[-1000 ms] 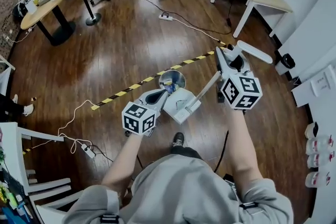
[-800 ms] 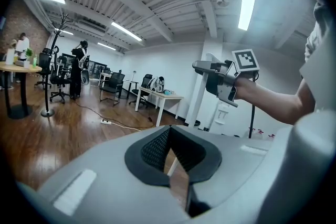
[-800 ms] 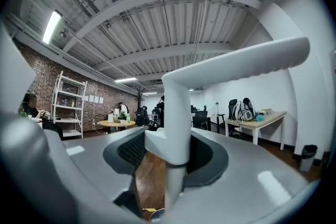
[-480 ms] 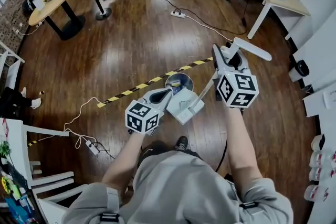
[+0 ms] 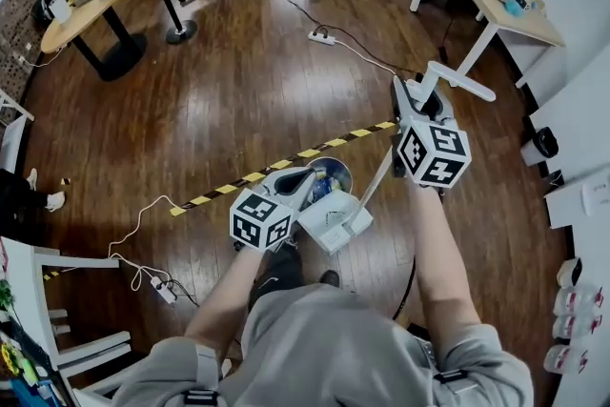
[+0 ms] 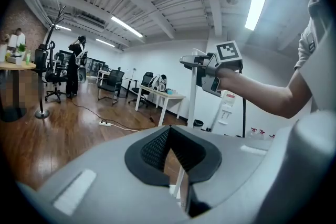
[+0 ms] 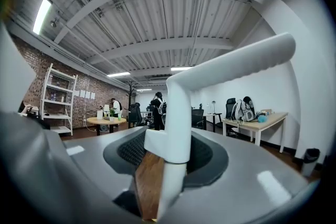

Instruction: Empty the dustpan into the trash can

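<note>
The white dustpan [image 5: 335, 222] hangs low over the wood floor, its pan overlapping the near rim of the small silver trash can [image 5: 331, 171]. Its long handle [image 5: 459, 81] rises up and to the right. My right gripper [image 5: 419, 102] is shut on that handle just below the bent grip, and the white pole [image 7: 176, 128] stands between its pads. My left gripper [image 5: 307, 182] reaches the pan's left edge beside the can. Its tips [image 6: 169, 131] look closed, apparently on the pan's edge. The pan's contents are hidden.
Yellow-black tape [image 5: 248, 176] crosses the floor behind the can. A power strip and cable [image 5: 157, 286] lie at the lower left near a white chair [image 5: 57, 338]. A round table [image 5: 81, 10], office chairs and a desk [image 5: 496, 0] stand farther off.
Both grippers and the dustpan have shifted together across the floor, the right gripper moving past the end of the tape. The pan stays at the can's near rim, and both grips look unchanged.
</note>
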Tool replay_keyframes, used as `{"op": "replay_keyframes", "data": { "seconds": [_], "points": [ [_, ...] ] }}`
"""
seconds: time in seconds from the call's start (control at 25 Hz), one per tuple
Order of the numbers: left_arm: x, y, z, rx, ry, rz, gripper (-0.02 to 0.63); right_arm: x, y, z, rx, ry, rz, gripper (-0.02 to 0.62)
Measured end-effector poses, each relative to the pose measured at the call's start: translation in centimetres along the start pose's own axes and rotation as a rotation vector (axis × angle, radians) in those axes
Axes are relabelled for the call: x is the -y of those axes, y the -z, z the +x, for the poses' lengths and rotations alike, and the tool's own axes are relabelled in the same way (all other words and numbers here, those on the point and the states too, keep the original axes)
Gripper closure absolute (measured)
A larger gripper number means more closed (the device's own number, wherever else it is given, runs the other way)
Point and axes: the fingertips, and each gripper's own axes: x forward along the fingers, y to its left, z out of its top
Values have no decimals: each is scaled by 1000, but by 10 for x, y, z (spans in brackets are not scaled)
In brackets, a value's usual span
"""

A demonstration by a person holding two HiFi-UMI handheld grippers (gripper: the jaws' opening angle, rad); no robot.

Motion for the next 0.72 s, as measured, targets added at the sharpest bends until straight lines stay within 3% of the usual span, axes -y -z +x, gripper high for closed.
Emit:
{"op": "replay_keyframes", "data": {
  "seconds": [0.32, 0.72],
  "points": [
    [-98, -39, 45, -32, 103, -23, 600, 11, 10, 122, -61, 72, -7, 411],
    [-137, -47, 80, -83, 96, -62, 600, 53, 33, 215, -98, 85, -3, 413]
  ]
}}
